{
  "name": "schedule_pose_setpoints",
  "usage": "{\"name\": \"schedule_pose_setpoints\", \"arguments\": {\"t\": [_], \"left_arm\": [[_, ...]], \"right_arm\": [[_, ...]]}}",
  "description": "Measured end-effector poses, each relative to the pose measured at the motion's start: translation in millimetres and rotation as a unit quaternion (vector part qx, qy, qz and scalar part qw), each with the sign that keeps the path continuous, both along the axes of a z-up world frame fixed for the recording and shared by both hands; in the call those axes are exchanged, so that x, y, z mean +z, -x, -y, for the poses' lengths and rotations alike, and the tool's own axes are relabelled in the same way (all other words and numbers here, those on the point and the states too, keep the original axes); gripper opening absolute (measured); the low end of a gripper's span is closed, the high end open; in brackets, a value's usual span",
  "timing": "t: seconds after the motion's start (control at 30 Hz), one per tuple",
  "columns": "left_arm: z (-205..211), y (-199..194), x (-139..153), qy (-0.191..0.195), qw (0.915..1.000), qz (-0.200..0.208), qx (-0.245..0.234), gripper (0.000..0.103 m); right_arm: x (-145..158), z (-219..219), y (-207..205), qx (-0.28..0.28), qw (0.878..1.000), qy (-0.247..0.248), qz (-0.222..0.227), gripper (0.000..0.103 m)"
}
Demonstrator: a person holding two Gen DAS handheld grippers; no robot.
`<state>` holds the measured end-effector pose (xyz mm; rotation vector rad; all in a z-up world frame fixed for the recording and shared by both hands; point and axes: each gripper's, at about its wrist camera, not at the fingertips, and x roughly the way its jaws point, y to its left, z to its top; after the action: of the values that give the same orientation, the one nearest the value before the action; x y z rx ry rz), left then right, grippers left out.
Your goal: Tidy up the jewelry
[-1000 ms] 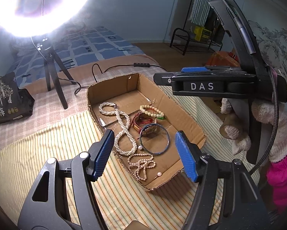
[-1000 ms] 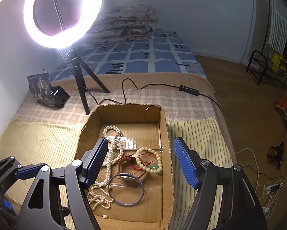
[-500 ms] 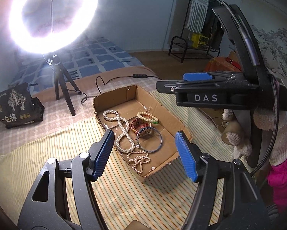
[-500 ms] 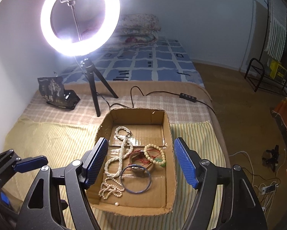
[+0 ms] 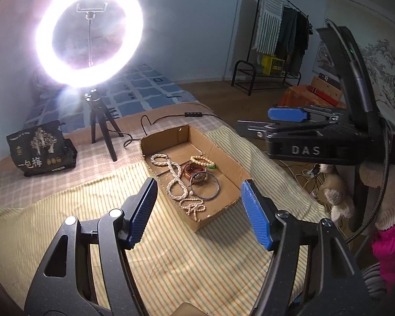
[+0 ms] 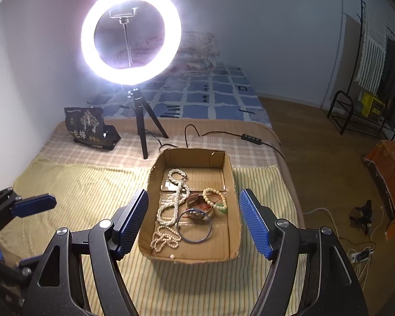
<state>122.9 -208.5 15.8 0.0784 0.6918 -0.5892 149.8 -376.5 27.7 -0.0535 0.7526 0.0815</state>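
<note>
A shallow cardboard box [image 5: 229, 162] [image 6: 234, 184] sits on a striped cloth and holds jewelry: a long white bead necklace [image 5: 174, 177] [image 6: 175, 200], a cream bead bracelet [image 5: 201, 160] [image 6: 213, 197], a brown bangle with red cord [image 5: 190, 169] [image 6: 194, 202], and a blue bangle [image 5: 206, 186] [image 6: 195, 227]. My left gripper [image 5: 198, 210] is open and empty, held above and short of the box. My right gripper [image 6: 193, 220] is open and empty, also above the box's near end. The right gripper also shows from the side in the left wrist view [image 5: 313, 137].
A lit ring light on a tripod [image 5: 92, 52] [image 6: 131, 36] stands behind the box, its cable [image 6: 223, 134] running right. A black printed bag [image 5: 40, 148] [image 6: 89, 129] lies at back left. The bed edge drops to the floor on the right [image 6: 316, 158].
Both grippers have pulled up and back from the box, so it looks smaller and farther. The jewelry has not moved.
</note>
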Motion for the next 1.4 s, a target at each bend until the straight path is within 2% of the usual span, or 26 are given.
{"name": "schedule_pose_setpoints", "arguments": {"t": [0.1, 0.2, 0.3, 0.4, 0.63, 1.0, 1.4], "left_arm": [[-11.6, 9.9, 3.7, 0.003, 1.0000, 0.006, 0.004, 0.068], [-21.4, 18.2, 4.2, 0.001, 0.9999, 0.013, 0.008, 0.068], [-31.4, 26.3, 2.4, -0.006, 0.9996, 0.024, 0.014, 0.069], [-41.2, 34.0, 0.0, -0.008, 0.9989, 0.039, 0.025, 0.085], [-60.3, 41.7, -1.4, -0.004, 0.9961, 0.068, 0.055, 0.099], [-64.9, 51.3, 1.8, -0.037, 0.9947, 0.071, 0.064, 0.101], [-80.5, 51.3, 4.3, -0.026, 0.9935, 0.070, 0.086, 0.103]], "right_arm": [[4.2, -3.4, 14.2, -0.004, 1.000, 0.001, 0.006, 0.072], [6.0, -8.1, 26.9, -0.011, 1.000, 0.007, 0.014, 0.080], [5.7, -14.2, 40.7, -0.022, 0.999, 0.014, 0.023, 0.081], [2.8, -20.5, 50.1, -0.032, 0.999, 0.021, 0.027, 0.081], [0.8, -28.7, 60.5, -0.047, 0.997, 0.039, 0.047, 0.081], [3.7, -39.5, 72.6, -0.048, 0.995, 0.044, 0.077, 0.082], [3.8, -48.1, 75.2, -0.045, 0.994, 0.051, 0.084, 0.082]]}}
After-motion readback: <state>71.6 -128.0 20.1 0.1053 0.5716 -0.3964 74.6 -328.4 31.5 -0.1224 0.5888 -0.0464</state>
